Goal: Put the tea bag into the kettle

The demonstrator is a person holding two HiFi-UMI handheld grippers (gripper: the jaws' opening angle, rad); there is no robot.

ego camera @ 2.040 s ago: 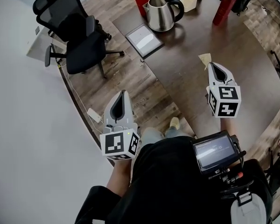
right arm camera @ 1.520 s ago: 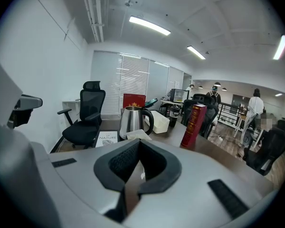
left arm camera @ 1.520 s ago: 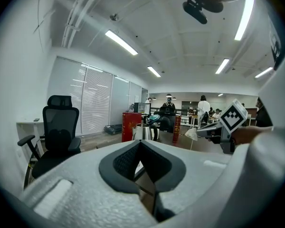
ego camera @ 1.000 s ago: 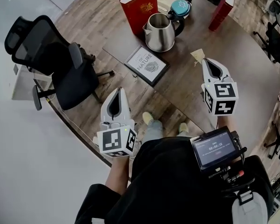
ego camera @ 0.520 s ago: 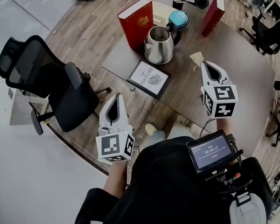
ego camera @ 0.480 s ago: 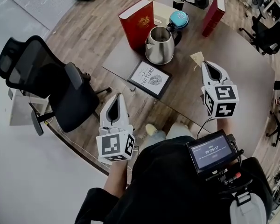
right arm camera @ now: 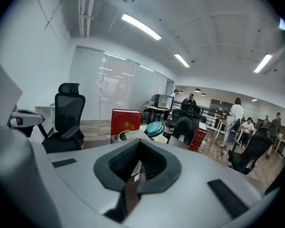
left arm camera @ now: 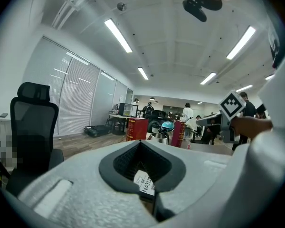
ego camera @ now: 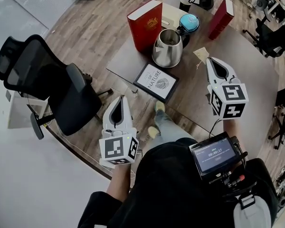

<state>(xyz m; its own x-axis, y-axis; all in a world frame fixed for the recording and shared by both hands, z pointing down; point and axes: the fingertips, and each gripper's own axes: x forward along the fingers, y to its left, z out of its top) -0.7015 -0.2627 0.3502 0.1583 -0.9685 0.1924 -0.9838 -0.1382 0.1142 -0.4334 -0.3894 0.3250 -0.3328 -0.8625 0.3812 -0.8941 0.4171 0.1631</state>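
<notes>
A steel kettle [ego camera: 167, 48] stands lidless on the brown table [ego camera: 237, 65], also seen in the left gripper view [left arm camera: 156, 137] and in the right gripper view [right arm camera: 128, 135]. My right gripper [ego camera: 209, 61] hovers over the table just right of the kettle, shut on a pale tea bag [ego camera: 201, 53]. The bag's paper shows between the closed jaws [right arm camera: 137, 171]. My left gripper [ego camera: 118, 99] hangs over the wooden floor beside the table's near edge, jaws together with nothing in them [left arm camera: 149, 196].
A red book [ego camera: 145, 18] stands upright behind the kettle, with a teal lid [ego camera: 188, 23] and a second red book [ego camera: 221, 18] to its right. A framed "NATURE" card [ego camera: 156, 81] lies before the kettle. A black office chair [ego camera: 42, 80] stands at the left.
The view has shifted: the table and kettle now sit nearer to both grippers. My right gripper still carries the tea bag and has come closer to the kettle's right side.
</notes>
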